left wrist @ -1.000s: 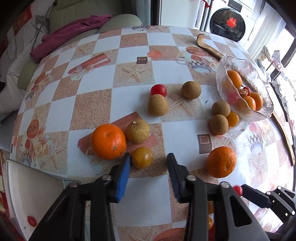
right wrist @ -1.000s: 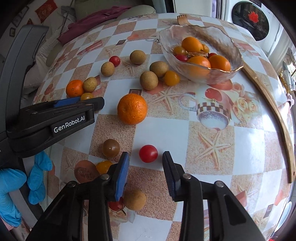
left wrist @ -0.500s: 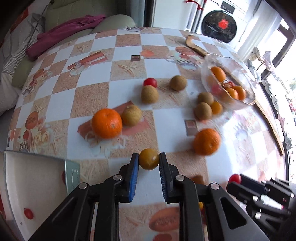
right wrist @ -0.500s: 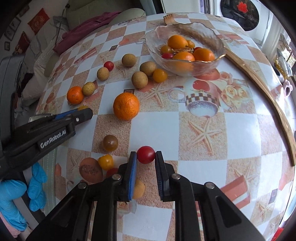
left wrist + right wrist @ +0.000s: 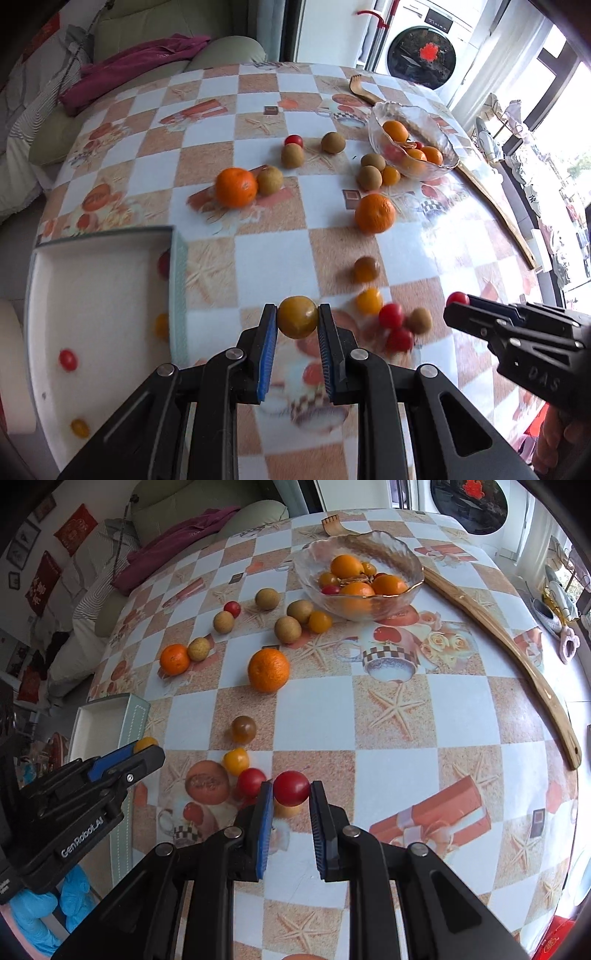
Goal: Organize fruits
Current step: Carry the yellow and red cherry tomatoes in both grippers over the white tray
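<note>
Left gripper (image 5: 297, 320): clamped on a yellow cherry tomato (image 5: 297, 316), which sits between the blue pads at the fingertips, above the tablecloth (image 5: 332, 243).
Right gripper (image 5: 291, 793): clamped on a red cherry tomato (image 5: 291, 788), pinched between its blue pads at the fingertips; in the left wrist view this gripper shows at the right edge with the red tomato at its tip.
Near the grippers: a small cluster lies on the cloth between them, with a yellow tomato (image 5: 236, 761), a red tomato (image 5: 251, 782) and, slightly farther off, a brownish tomato (image 5: 243, 728).
White tray (image 5: 173, 280): beside the left gripper at the table's near left edge; it holds a few small red and yellow tomatoes.
Middle of table: a large orange (image 5: 268, 669) sits alone; another orange (image 5: 174, 659) touches a tan round fruit (image 5: 198, 649) farther left.
Far side: several tan round fruits and a red tomato (image 5: 232, 609) are scattered in front of a glass bowl (image 5: 402, 550).
Glass bowl: holds oranges and small tomatoes; two tan fruits and a small orange-yellow fruit (image 5: 320, 621) lie just beside it.
Wooden stick (image 5: 517, 657): long, curving along the table's right side.
</note>
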